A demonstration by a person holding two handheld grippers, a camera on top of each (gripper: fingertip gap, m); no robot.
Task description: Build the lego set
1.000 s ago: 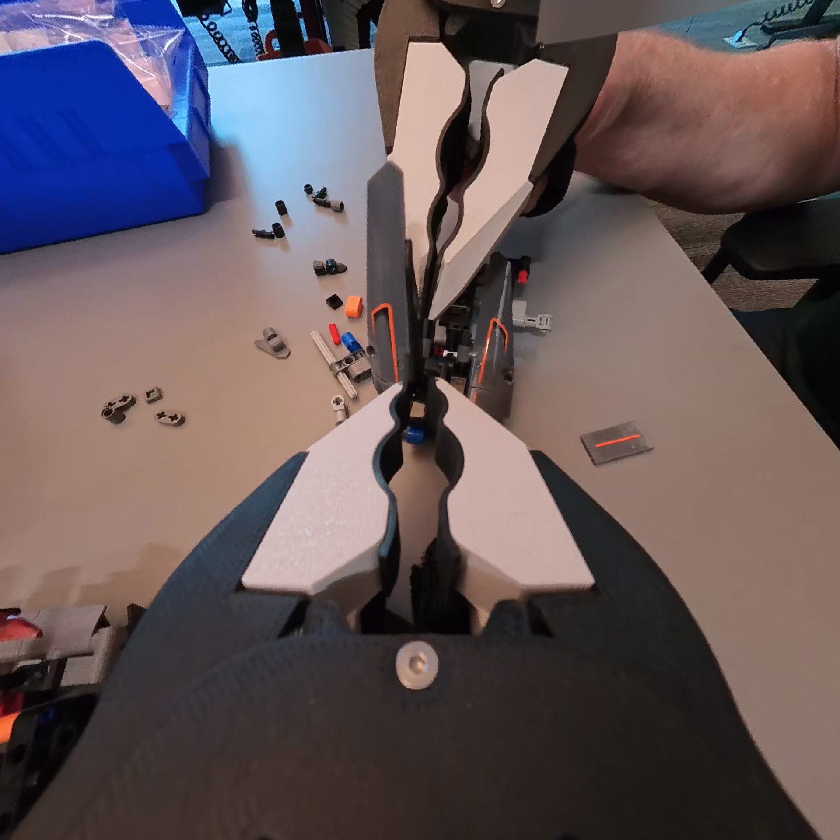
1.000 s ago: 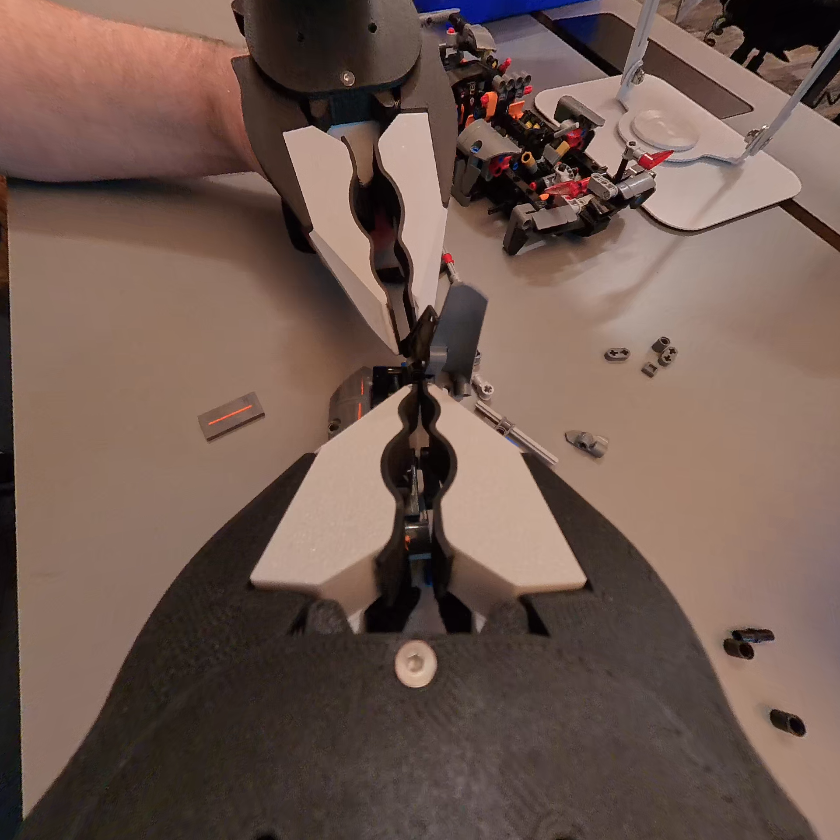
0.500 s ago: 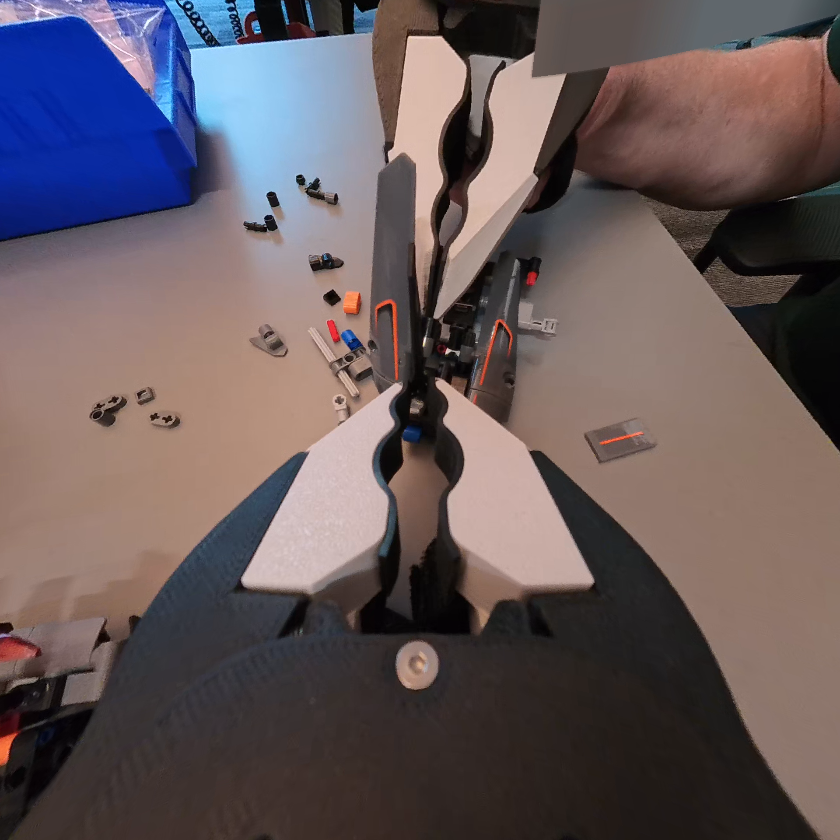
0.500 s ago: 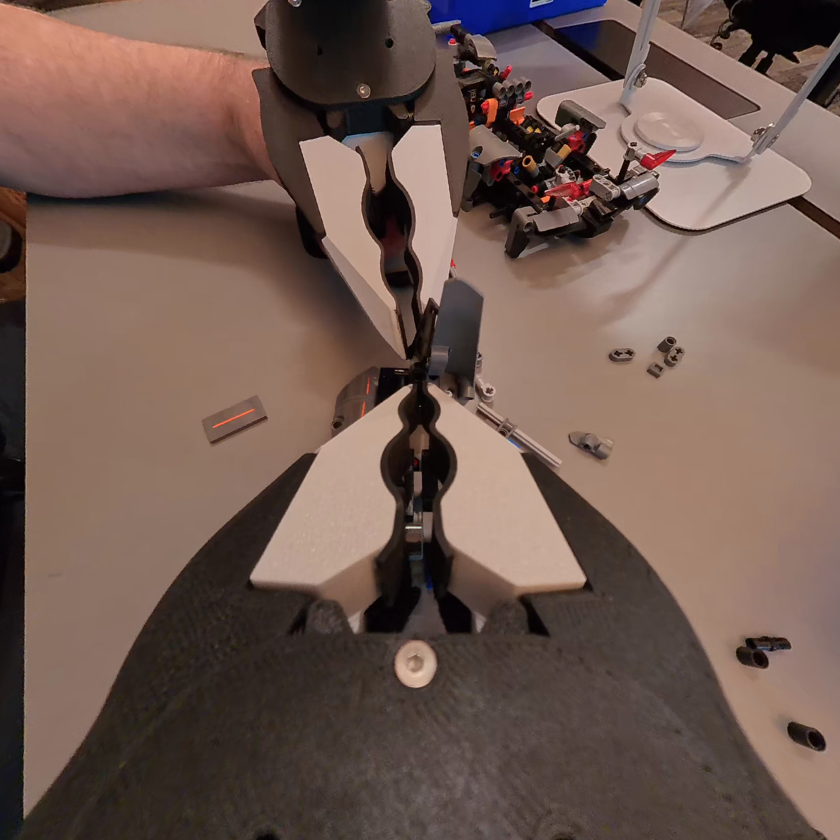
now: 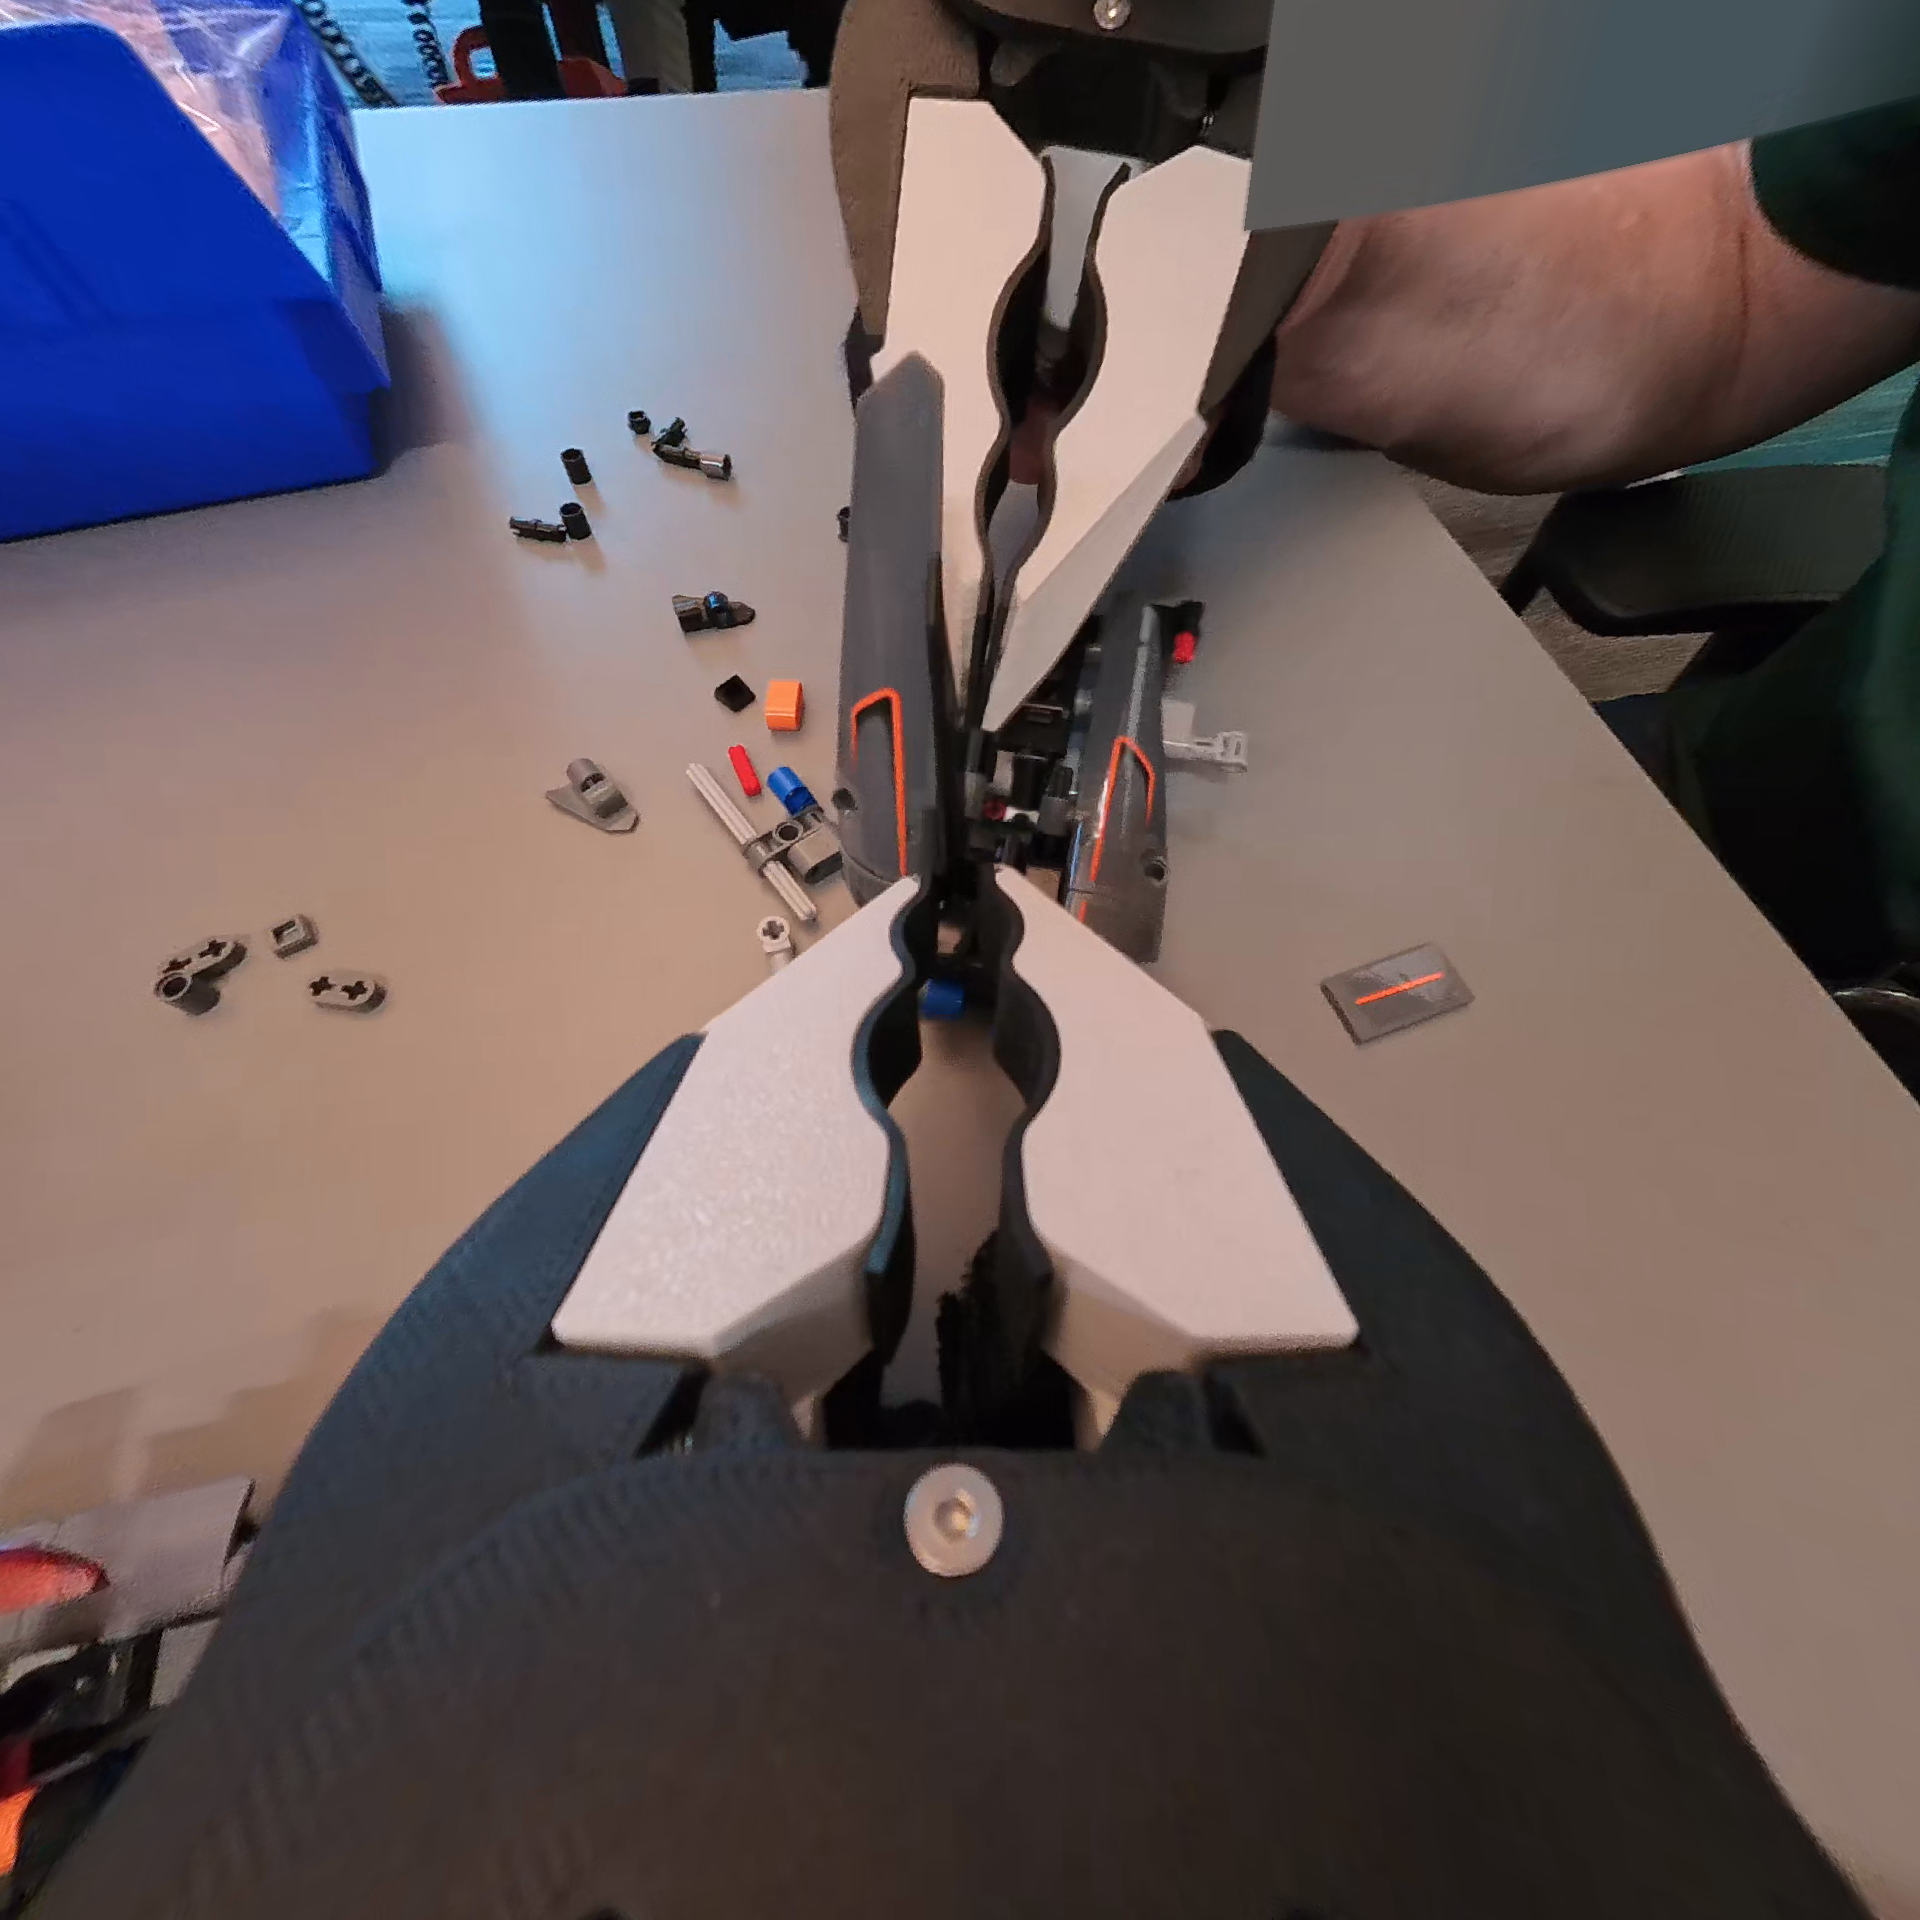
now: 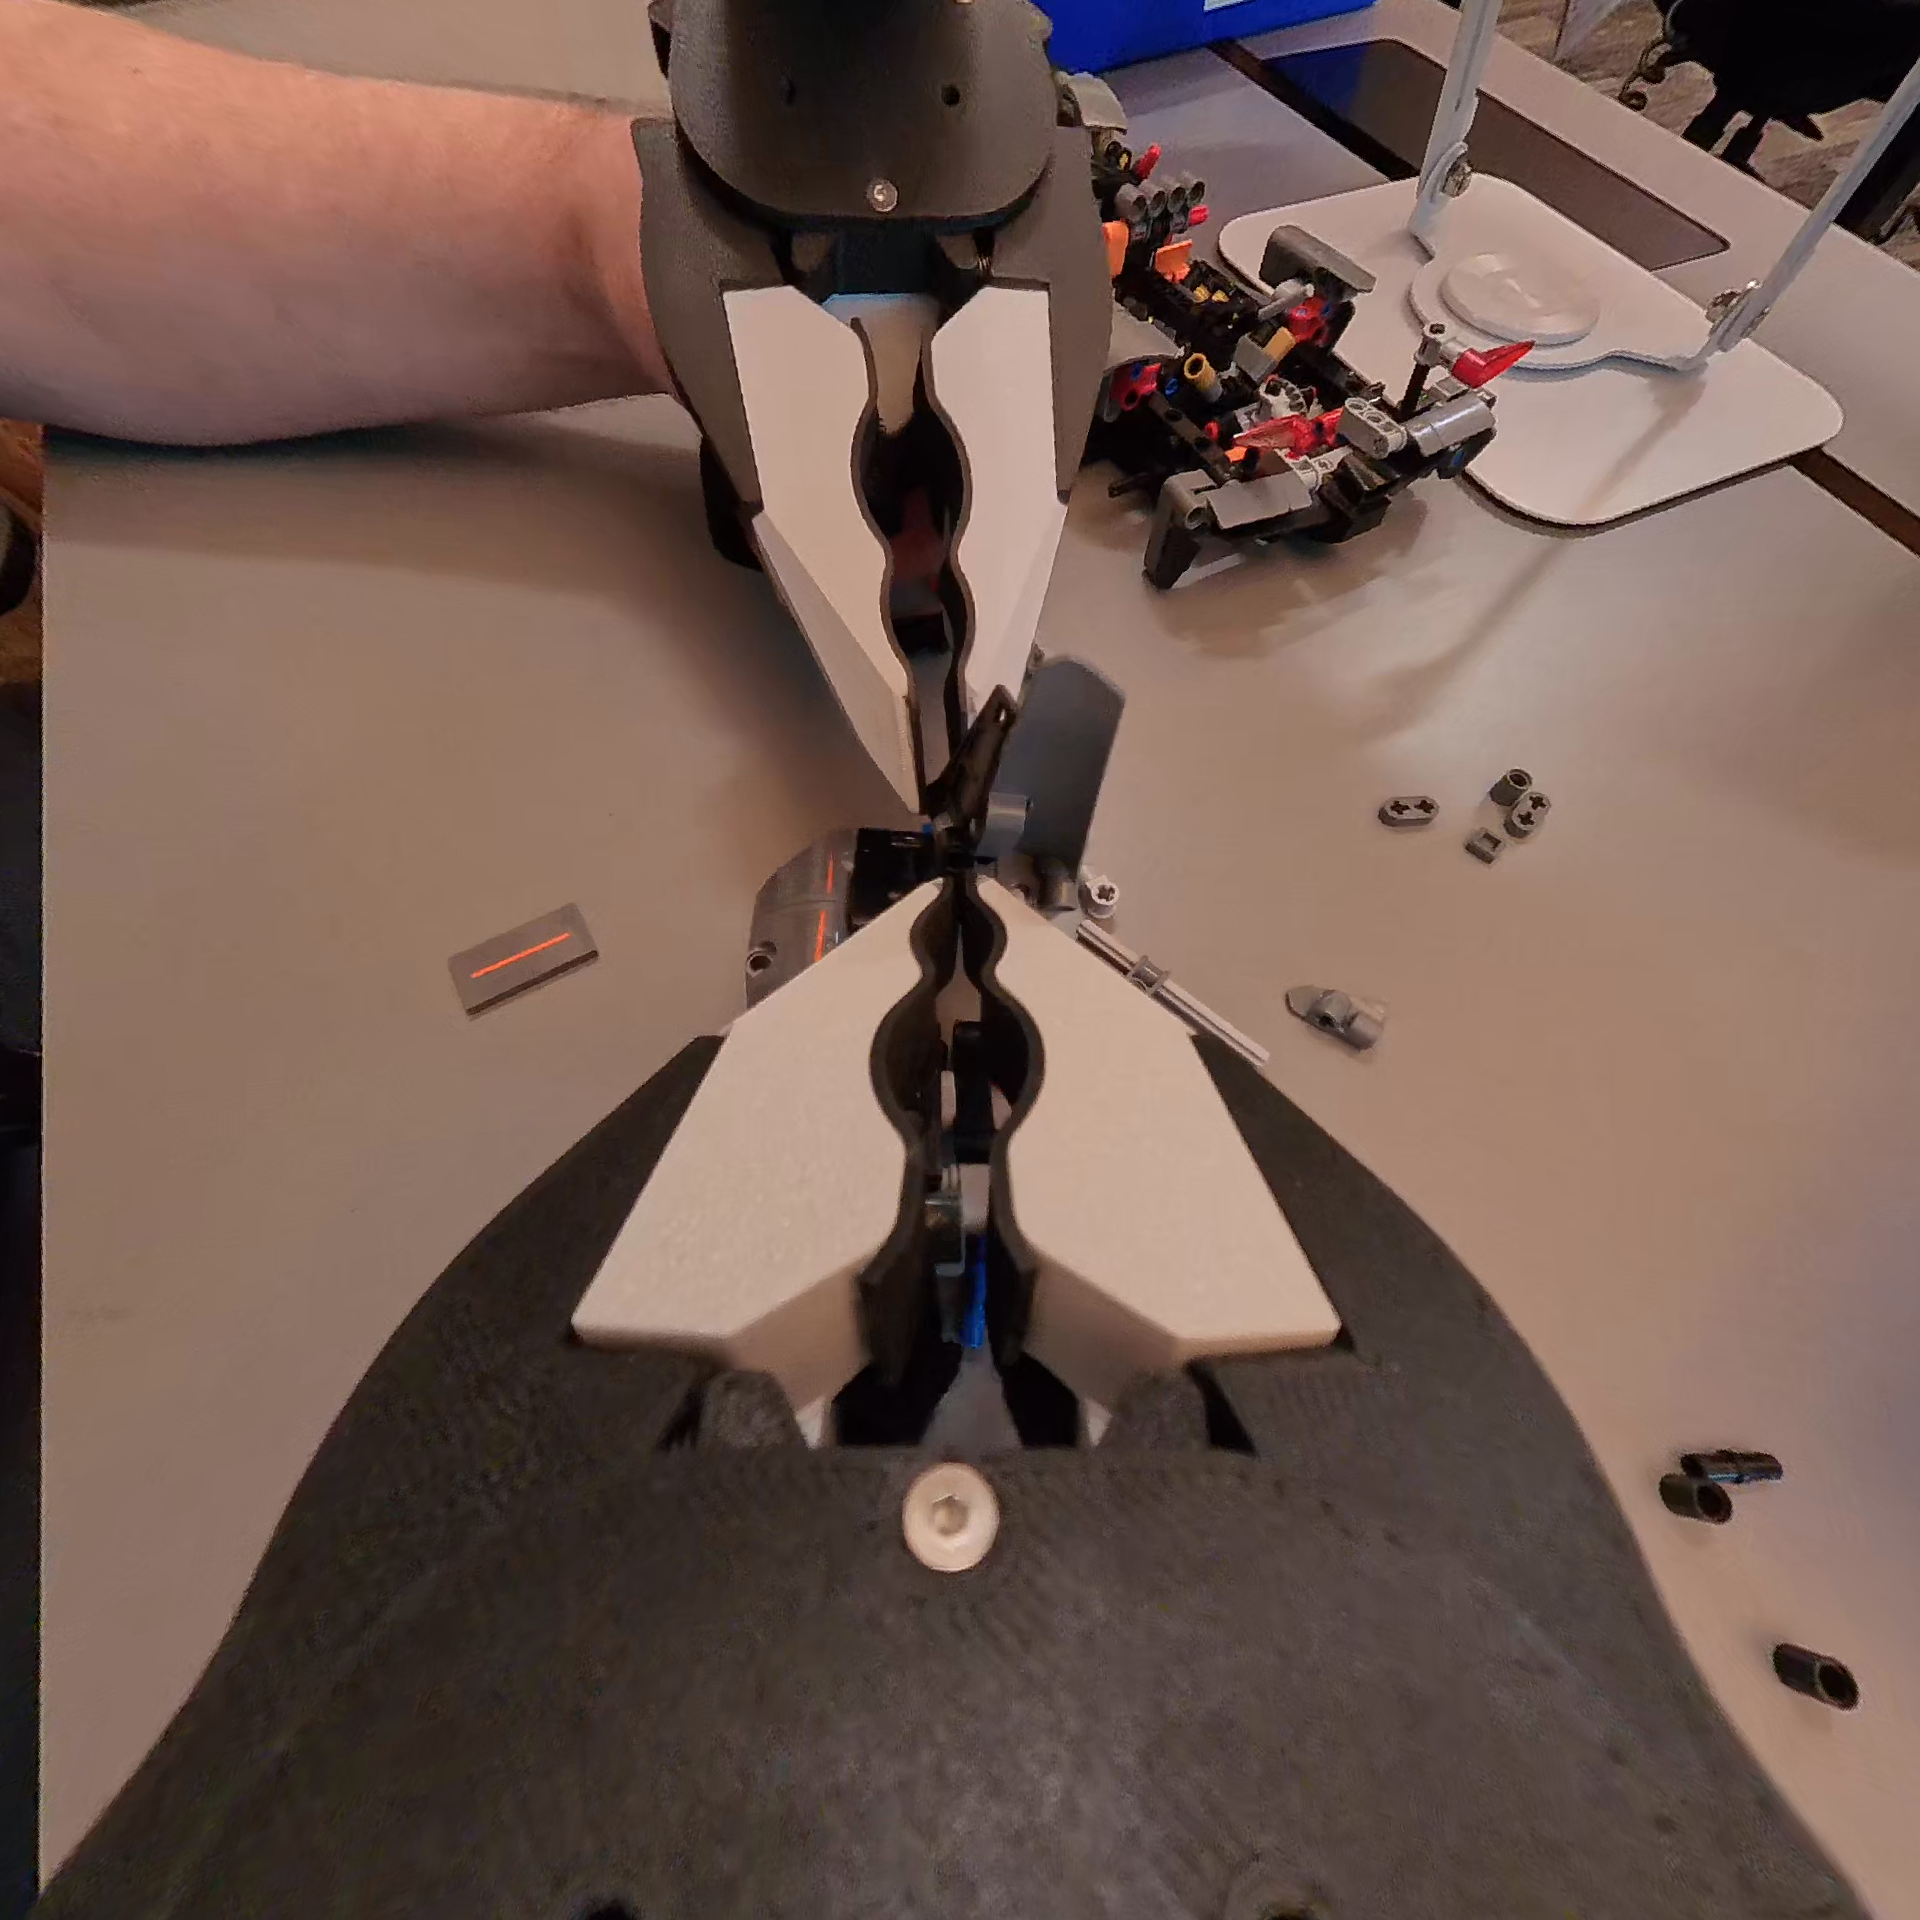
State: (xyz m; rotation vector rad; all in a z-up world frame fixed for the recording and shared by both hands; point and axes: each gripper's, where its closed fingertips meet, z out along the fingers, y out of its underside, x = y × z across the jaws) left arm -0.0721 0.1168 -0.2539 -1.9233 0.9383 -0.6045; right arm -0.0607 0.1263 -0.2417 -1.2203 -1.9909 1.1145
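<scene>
Fingers of our left gripper [image 5: 954,914] and right gripper [image 6: 951,894] meet tip to tip, both clamped on the dark grey model [image 5: 894,665]. Loose pieces [image 5: 774,821] lie on the desk [image 5: 312,727] left of our left fingers.

On my left gripper [image 5: 954,896] the fingers [image 5: 774,1132] are matt pale grey plastic, finely grainy, with smooth dark liners on the inner wavy edges. The housing [image 5: 935,1714] behind them is black printed plastic, layer lines visible, with one shiny metal screw [image 5: 953,1519]. Right gripper [image 6: 951,883] has the same finish. Between the fingertips, the lego sub-assembly [image 5: 894,665] has smooth dark grey plastic panels, satin sheen, orange trim. The table [image 5: 312,1143] reads as matt grey laminate. Far left of the fingers, the blue bin [image 5: 156,312] is glossy plastic.
</scene>
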